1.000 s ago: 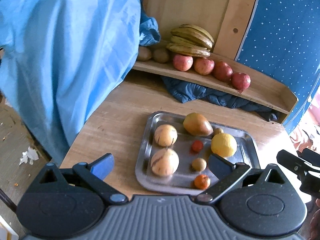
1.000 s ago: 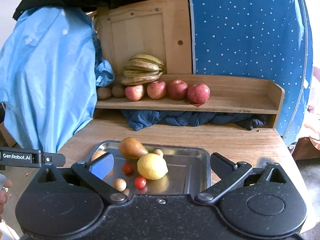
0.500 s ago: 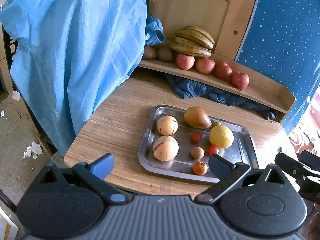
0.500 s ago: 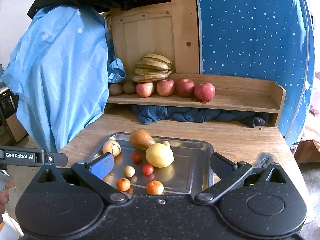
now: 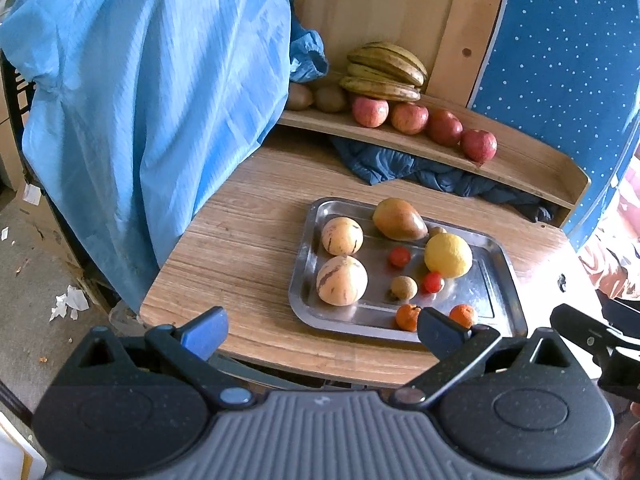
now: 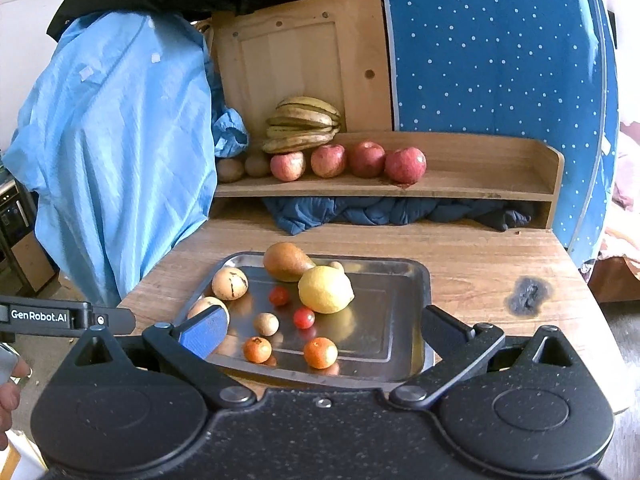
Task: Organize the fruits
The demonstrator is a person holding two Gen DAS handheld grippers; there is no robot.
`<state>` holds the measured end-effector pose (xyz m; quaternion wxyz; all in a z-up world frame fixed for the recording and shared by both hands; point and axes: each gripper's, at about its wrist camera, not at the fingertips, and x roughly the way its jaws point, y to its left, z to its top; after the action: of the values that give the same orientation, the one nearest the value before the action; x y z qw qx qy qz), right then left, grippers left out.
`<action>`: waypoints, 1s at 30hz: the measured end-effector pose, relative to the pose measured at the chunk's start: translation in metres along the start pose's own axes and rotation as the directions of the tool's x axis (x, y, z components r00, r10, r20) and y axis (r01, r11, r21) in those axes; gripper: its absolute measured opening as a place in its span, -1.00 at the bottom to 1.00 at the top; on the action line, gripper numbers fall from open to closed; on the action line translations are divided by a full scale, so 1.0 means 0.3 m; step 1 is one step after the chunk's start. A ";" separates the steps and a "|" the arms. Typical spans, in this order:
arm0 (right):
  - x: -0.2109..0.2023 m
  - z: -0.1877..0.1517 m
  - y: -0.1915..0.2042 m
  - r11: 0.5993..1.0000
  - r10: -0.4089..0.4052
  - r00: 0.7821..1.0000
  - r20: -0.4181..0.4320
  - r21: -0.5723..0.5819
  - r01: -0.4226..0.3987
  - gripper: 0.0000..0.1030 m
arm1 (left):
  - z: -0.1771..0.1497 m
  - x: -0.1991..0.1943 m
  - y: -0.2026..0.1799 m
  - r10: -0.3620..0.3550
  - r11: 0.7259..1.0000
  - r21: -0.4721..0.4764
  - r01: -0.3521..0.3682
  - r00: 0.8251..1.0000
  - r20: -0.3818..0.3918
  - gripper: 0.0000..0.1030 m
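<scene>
Left gripper low in the left wrist frame, jaws spread wide and empty, poised off the near edge of the wooden tabletop. Right gripper low in the right wrist frame, jaws likewise spread and holding nothing, framing the near edge of the rectangular stainless steel tray at centre. On the tray: a brownish-green pear-shaped mango at the far edge, a yellow lemon just in front of it, two pale striped round melons at the left side, one behind the other, two small red cherry tomatoes near the middle, a small tan round fruit beside them, and two small orange mandarins along the near edge. Another small tan fruit partly hidden behind the mango and lemon. Above centre, a low wooden shelf at the back of the tabletop, with a bunch of browning yellow bananas, four red apples in a row to their right and two brown kiwis to their left. Dark blue crumpled cloth tucked under the shelf. Light blue fabric draped at the left of both frames; blue white-dotted panel at upper right.
</scene>
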<state>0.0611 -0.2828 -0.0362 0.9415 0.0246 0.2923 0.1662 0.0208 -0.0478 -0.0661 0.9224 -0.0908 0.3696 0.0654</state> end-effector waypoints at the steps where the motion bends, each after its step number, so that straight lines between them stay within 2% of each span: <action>1: 0.000 -0.001 0.006 1.000 0.000 1.000 -0.002 0.000 0.000 0.99 | 0.000 -0.001 0.009 0.001 1.000 0.001 -0.001 1.000 -0.002 0.99; 14: -0.014 -0.037 0.112 0.999 -0.037 0.999 -0.019 0.039 0.038 0.99 | -0.016 -0.038 0.109 -0.028 0.999 0.041 0.028 1.000 0.003 0.99; 21: -0.044 -0.106 0.152 0.996 -0.062 0.998 -0.020 0.066 0.063 0.99 | -0.021 -0.054 0.134 -0.048 0.997 0.066 0.047 0.999 0.019 0.99; 30: -0.058 -0.117 0.171 0.992 -0.094 0.995 -0.019 0.079 0.095 0.99 | -0.051 -0.064 0.127 -0.101 0.989 0.106 0.102 0.995 -0.008 0.99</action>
<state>0.0127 -0.2417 -0.0484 0.9442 0.0471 0.3068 0.1100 -0.0103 -0.0150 -0.0683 0.9276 -0.0601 0.3688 -0.0015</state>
